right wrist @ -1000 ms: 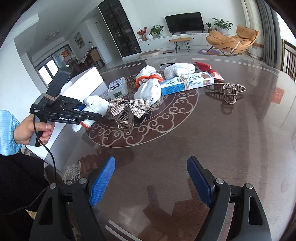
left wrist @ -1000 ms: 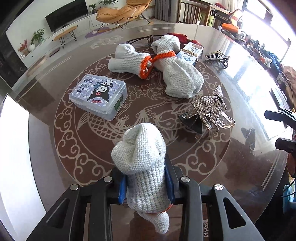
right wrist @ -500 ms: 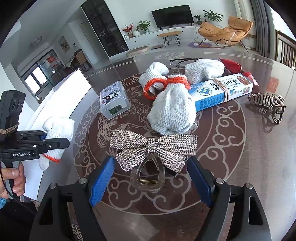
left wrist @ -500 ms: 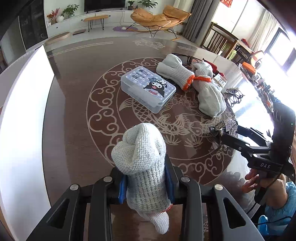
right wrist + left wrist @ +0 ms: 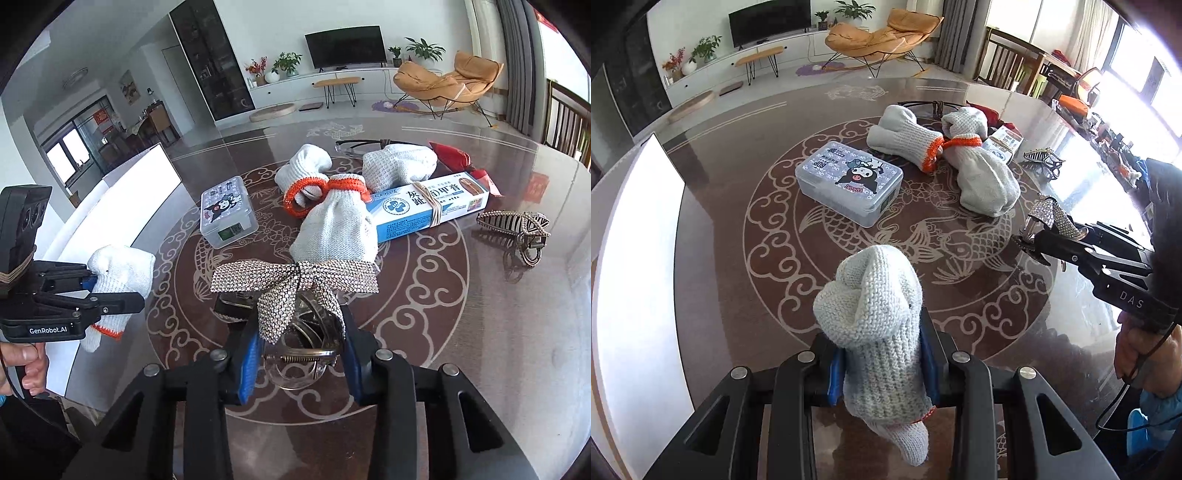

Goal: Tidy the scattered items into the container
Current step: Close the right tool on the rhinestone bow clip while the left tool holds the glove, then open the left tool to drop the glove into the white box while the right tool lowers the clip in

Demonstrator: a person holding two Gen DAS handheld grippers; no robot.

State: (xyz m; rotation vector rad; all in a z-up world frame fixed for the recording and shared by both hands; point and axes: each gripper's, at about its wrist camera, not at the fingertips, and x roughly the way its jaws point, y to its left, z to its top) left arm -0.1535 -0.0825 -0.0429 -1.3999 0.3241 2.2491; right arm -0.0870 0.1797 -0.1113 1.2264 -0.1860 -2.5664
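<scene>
Table (image 5: 720, 221): box (image 5: 849, 182), 2 gloves (image 5: 982, 177), tube (image 5: 428, 206).

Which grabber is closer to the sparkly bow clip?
The right gripper: its fingers are closed around the sparkly bow clip. The left gripper is off to its left, holding a glove.

A rolled grey knit glove (image 5: 875, 332) with an orange cuff is pinched upright in the left gripper (image 5: 882, 369) above the table (image 5: 720, 280), near the white container (image 5: 635, 258) at the table's left edge. A rhinestone bow hair clip (image 5: 295, 288) sits clamped in the right gripper (image 5: 299, 354). On the table lie a cartoon-printed plastic box (image 5: 849, 181), two more gloves (image 5: 960, 162) touching at their orange cuffs, a blue-and-white carton (image 5: 428, 203) and a claw clip (image 5: 517, 229).
</scene>
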